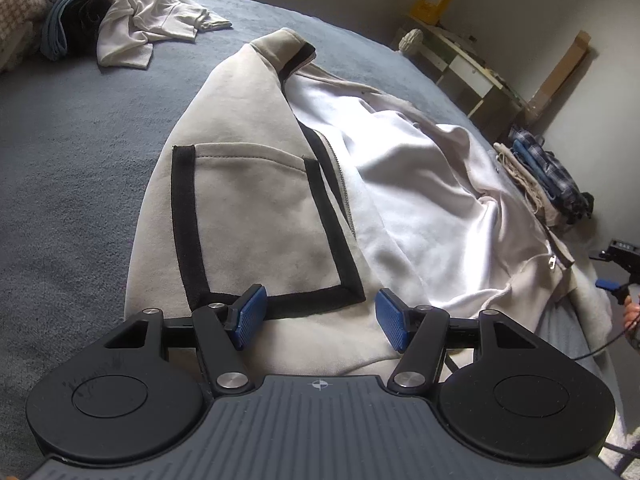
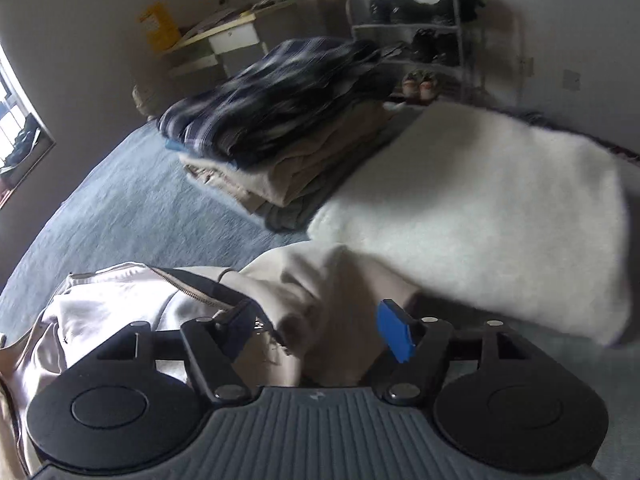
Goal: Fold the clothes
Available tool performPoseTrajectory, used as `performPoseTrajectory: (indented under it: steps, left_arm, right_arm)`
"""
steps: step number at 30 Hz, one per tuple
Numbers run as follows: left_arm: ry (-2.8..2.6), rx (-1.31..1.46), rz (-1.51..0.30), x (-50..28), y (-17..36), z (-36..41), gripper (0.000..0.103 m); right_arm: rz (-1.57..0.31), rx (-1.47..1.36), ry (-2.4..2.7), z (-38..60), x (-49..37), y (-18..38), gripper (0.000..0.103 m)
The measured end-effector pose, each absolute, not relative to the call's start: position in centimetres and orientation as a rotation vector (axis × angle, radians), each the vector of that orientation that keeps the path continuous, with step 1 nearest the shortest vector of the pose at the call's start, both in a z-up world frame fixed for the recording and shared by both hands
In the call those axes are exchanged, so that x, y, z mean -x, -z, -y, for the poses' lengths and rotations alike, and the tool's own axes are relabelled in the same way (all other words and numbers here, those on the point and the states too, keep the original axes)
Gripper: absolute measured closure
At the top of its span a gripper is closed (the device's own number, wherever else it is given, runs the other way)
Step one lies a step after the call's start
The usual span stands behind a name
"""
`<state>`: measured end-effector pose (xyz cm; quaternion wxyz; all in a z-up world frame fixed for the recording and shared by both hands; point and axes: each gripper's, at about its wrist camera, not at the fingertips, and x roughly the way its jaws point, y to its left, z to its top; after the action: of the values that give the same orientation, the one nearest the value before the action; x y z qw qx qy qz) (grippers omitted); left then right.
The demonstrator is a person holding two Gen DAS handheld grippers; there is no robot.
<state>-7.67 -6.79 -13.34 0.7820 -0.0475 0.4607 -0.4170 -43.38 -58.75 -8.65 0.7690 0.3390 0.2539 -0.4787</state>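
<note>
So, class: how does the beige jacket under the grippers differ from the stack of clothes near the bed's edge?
The beige jacket lies spread open, white lining showing; the stack of clothes is folded. The jacket is a single garment with black trim; the stack has several pieces, dark plaid on top. Both rest on the blue bedcover.

Home bedroom, blue-grey bedspread (image 1: 80,152) as work surface, unfolded laundry heap (image 1: 120,20) upper left, folded clothes stack (image 2: 280,128) centre, shoe rack (image 2: 420,52) upper right, cluttered desk (image 2: 224,36) against wall
</note>
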Motion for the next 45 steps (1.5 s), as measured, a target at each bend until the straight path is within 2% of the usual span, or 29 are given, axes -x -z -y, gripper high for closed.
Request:
performPoseTrajectory:
  steps: [4, 8, 12, 18, 24, 25, 28, 32, 39, 45]
  left_arm:
    - [0.906, 0.137, -0.990, 7.7, 13.2, 6.1, 0.042]
    - [0.902, 0.160, -0.957, 8.1, 12.4, 4.7, 0.042]
    - [0.879, 0.187, -0.939, 8.1, 12.0, 2.6, 0.042]
    - [0.800, 0.235, -0.957, 7.5, 13.0, -0.3, 0.042]
    - [0.731, 0.272, -0.981, 6.8, 14.4, -2.2, 0.042]
    - [0.722, 0.285, -0.986, 6.7, 14.5, -2.4, 0.042]
    - [0.694, 0.309, -0.966, 6.5, 14.3, -3.3, 0.042]
    - [0.695, 0.305, -0.965, 6.5, 14.3, -3.6, 0.042]
    - [0.774, 0.229, -1.021, 7.1, 15.1, -2.2, 0.042]
    - [0.880, 0.140, -1.085, 8.3, 15.9, 0.1, 0.042]
  right_arm:
    - [-0.514, -0.780, 0.683, 53.0, 41.0, 7.1, 0.031]
    - [-0.688, -0.898, 0.202, 46.1, 34.4, 9.4, 0.031]
    - [-0.922, -1.000, -0.034, 39.0, 29.4, 13.6, 0.032]
    - [-1.058, -1.118, -0.065, 35.1, 29.4, 17.5, 0.032]
    - [-0.985, -1.207, -0.165, 32.9, 29.8, 17.3, 0.043]
    - [-0.985, -1.187, -0.167, 32.4, 29.5, 17.2, 0.050]
    - [-0.970, -1.152, -0.190, 31.0, 28.7, 16.8, 0.082]
    - [-0.833, -1.117, -0.209, 31.6, 28.3, 14.4, 0.089]
    - [-0.430, -1.221, 0.003, 41.0, 31.9, 10.0, 0.090]
    - [-0.200, -1.308, 0.177, 47.5, 36.6, 10.2, 0.089]
